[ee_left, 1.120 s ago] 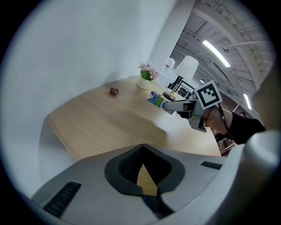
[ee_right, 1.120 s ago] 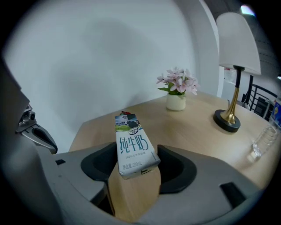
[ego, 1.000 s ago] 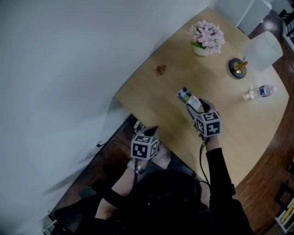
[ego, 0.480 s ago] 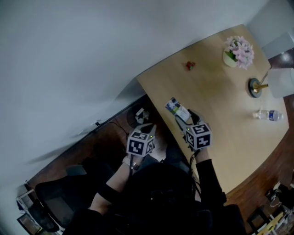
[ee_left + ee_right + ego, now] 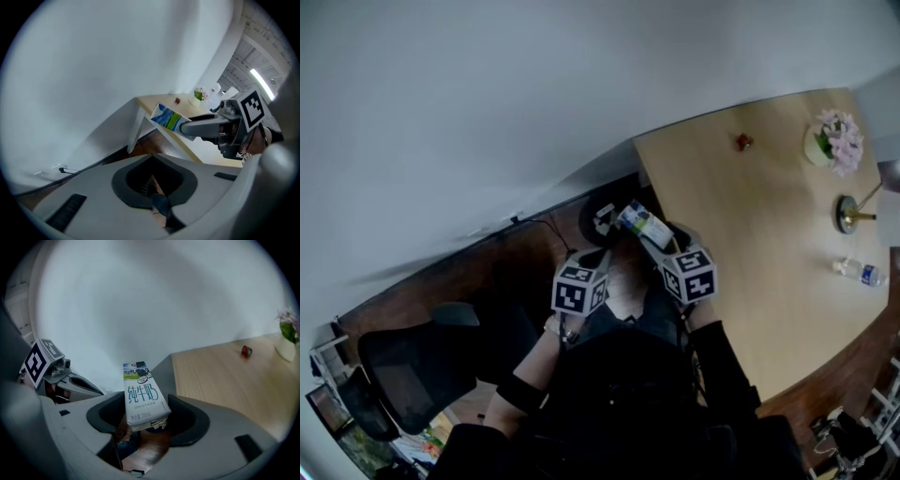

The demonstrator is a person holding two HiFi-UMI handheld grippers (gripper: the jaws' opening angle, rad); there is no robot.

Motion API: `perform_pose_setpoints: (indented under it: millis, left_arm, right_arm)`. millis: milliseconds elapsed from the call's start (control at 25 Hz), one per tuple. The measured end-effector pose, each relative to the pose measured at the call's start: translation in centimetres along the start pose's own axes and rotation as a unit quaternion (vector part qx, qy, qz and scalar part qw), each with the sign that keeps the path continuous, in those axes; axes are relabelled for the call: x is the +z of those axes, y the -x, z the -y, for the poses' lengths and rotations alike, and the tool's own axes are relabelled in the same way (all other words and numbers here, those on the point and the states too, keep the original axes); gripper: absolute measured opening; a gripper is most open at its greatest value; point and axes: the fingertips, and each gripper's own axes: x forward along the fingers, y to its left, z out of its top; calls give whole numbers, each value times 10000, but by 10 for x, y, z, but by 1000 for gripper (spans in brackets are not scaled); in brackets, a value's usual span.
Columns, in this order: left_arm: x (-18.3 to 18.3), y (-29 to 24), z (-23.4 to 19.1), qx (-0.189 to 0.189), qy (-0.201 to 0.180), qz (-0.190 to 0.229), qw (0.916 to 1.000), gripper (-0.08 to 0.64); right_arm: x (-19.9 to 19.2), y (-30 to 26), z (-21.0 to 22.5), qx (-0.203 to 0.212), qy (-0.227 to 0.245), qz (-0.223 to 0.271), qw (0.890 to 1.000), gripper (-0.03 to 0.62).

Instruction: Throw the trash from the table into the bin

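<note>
My right gripper is shut on a blue, green and white milk carton, which it carries just past the left edge of the wooden table. In the right gripper view the carton stands upright between the jaws of the right gripper. A dark round container sits on the floor under the carton. My left gripper hangs beside it over the floor, its fingers together and holding nothing. The left gripper view shows the carton in the other gripper, ahead of the left gripper.
On the table lie a small red scrap, a pot of pink flowers, a lamp base and a water bottle. A black office chair stands at the lower left. A cable runs along the wall.
Both grippers have swung left, off the table top and past its edge. The right one carried the milk carton from above the table to above the floor by the dark container.
</note>
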Motion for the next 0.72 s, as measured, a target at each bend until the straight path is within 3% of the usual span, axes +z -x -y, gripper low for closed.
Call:
perform_pose_setpoints:
  millis: [360,720]
  left_arm:
    - [-26,22,-55,208,448,133,9987,6]
    - [-72,-14,-98,134,497,-125,9986,5]
  right_arm:
    - [-14,-54,-44,197,234,-410,9987,290]
    - [-86,-130,-44,-15,127,-1153,9932,290]
